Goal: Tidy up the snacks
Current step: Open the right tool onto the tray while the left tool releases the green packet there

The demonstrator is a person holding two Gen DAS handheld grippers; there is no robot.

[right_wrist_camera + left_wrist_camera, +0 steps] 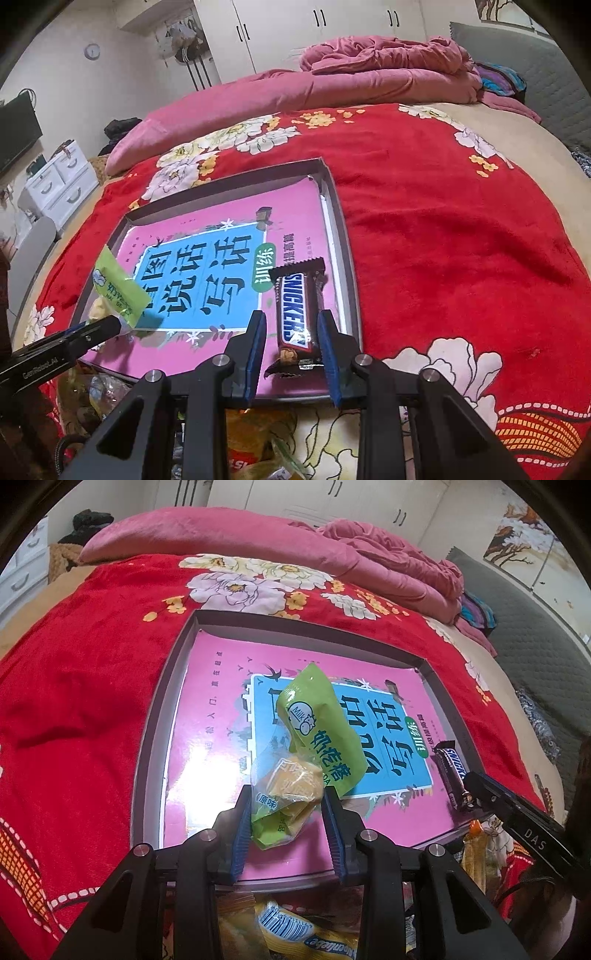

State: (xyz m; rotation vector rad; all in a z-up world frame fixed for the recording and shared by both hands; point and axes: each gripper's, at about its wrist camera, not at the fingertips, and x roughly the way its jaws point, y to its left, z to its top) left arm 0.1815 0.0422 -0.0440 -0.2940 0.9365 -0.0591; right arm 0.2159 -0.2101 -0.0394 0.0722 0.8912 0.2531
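A shallow grey tray lined with a pink and blue sheet lies on the red floral bedspread. My left gripper is shut on a green milk-snack packet and holds it upright over the tray's near edge. The packet also shows in the right wrist view. My right gripper has its jaws around a Snickers bar at the tray's right side. The left finger looks slightly off the bar. The bar shows in the left wrist view.
A heap of loose snack packets lies below the tray's near edge, also in the right wrist view. Pink quilts are piled at the far end of the bed. White drawers stand at the left.
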